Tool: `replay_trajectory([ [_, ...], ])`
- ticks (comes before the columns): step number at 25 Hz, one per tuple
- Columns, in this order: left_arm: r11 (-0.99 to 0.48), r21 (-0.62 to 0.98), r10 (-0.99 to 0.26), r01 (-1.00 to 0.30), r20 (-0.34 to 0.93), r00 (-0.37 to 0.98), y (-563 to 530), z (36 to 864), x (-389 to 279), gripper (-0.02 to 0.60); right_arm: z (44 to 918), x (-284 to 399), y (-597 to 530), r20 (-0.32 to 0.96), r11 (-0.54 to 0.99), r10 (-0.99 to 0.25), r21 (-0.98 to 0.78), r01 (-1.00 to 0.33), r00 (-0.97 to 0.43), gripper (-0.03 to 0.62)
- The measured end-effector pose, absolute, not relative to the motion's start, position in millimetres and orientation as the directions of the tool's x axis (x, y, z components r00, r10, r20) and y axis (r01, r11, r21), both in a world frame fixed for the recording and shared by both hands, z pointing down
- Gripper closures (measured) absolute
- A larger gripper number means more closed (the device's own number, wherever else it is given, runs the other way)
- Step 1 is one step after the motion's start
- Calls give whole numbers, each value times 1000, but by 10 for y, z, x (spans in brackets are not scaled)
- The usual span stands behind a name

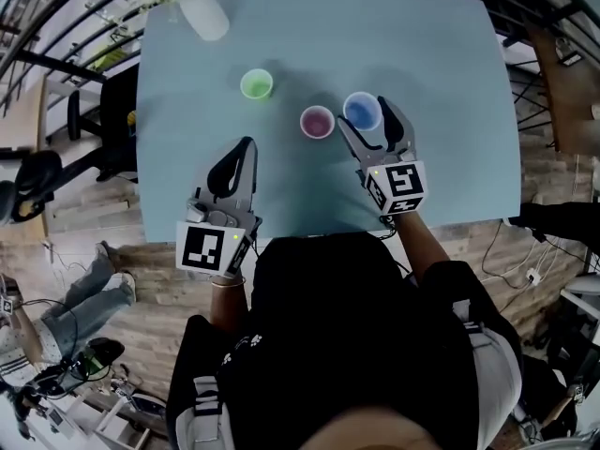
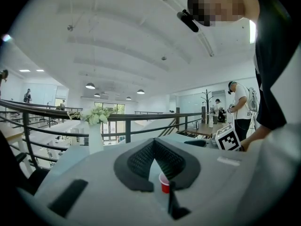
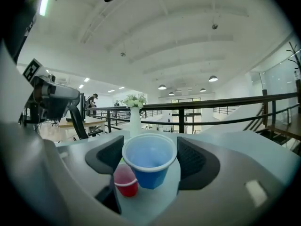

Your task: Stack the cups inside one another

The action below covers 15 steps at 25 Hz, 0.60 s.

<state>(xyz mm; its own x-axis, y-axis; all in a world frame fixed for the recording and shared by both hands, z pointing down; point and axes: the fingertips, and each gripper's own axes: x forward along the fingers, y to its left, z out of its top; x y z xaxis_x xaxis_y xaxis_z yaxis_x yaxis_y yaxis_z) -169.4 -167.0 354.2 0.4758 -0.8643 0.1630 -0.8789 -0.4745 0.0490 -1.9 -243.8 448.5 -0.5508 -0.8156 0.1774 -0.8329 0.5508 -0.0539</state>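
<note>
The right gripper [image 1: 367,120] has its fingers [image 3: 193,161] released, flanking the upright blue plastic cup [image 1: 362,111] at centre right, likely to grasp it. The left gripper [image 1: 244,148], at lower left, is clenched on nothing.

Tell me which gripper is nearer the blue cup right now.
Right. The right gripper has a jaw on either side of the blue cup; the left gripper is well off to its left, past the pink cup.

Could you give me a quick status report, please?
Left gripper shut, empty. Right gripper open, straddling blue cup. Red cup and green cup unstacked on table. Nothing between cups.
</note>
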Motion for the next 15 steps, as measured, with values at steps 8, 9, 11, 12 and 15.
replay_trajectory([
  [8,-421,55,-890,-906,167,424,-1581,3543,-2038,591,4514,-452,-2413,188,612,-772,-44,-790,-608,226],
  [9,-416,54,-892,-908,168,419,-1571,3547,-2073,591,4538,-486,-2414,193,615,-768,-45,-788,-610,226],
  [11,-405,56,-896,-913,173,408,-1551,3560,-2146,591,4583,-553,-2415,199,620,-762,-50,-783,-616,226],
  [12,-399,57,-898,-915,175,403,-1541,3567,-2181,591,4606,-584,-2416,203,623,-759,-51,-780,-619,226],
  [15,-382,55,-905,-923,182,385,-1511,3587,-2274,591,4673,-668,-2412,216,635,-747,-49,-771,-629,226],
])
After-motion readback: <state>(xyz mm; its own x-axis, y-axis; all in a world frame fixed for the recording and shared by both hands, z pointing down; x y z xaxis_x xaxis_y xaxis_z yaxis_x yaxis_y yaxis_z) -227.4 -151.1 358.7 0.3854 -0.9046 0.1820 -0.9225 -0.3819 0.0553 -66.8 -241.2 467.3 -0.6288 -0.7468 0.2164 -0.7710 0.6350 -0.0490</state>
